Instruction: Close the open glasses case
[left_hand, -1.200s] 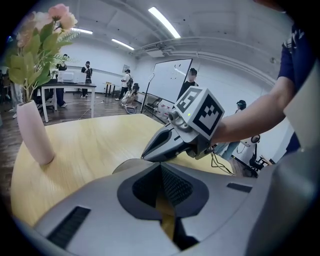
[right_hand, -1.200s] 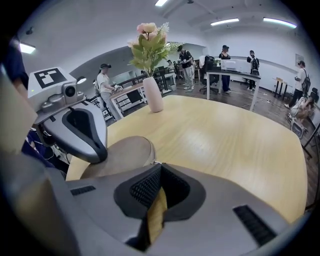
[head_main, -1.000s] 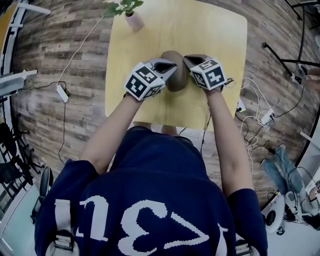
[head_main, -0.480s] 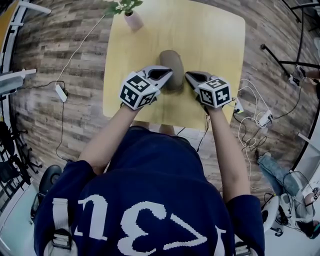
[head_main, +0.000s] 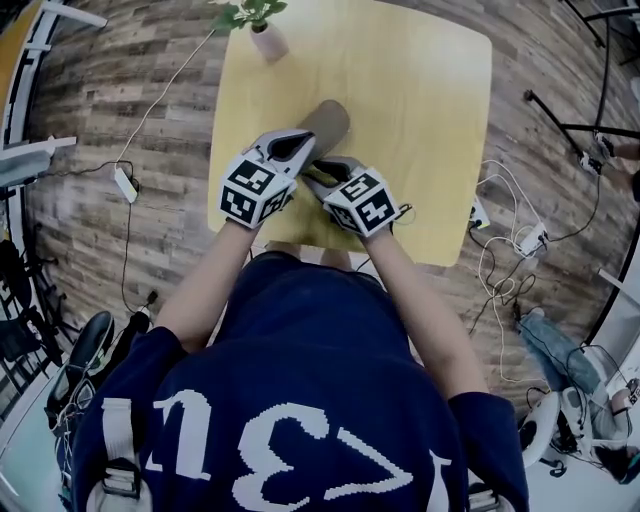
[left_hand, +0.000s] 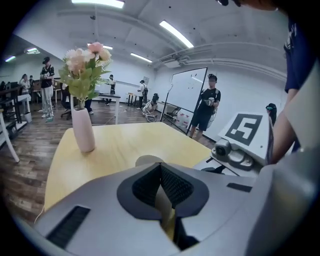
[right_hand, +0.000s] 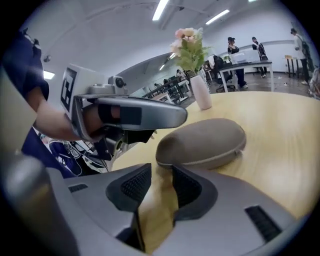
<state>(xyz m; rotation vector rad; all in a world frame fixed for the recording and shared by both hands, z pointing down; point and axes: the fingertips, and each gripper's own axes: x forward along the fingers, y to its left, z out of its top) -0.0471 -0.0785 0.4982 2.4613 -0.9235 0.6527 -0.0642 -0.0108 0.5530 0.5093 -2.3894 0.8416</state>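
Yellow table (head_main: 430, 120) bears the shut brown glasses case (head_main: 325, 122); left claw (left_hand: 160, 165) clenched, right claw (right_hand: 162, 167) just opening with nothing between.

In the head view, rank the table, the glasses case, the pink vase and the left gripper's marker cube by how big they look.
1. Table.
2. Left gripper's marker cube, which is nearer the camera.
3. Glasses case, partly hidden, so its place against the cube is unsure.
4. Pink vase.

The head view looks steeply down onto the bench (head_main: 440, 120). The left tool (left_hand: 160, 170) and right tool (right_hand: 157, 175) views sit low and close, looking across it; all three share the vase (head_main: 268, 42).
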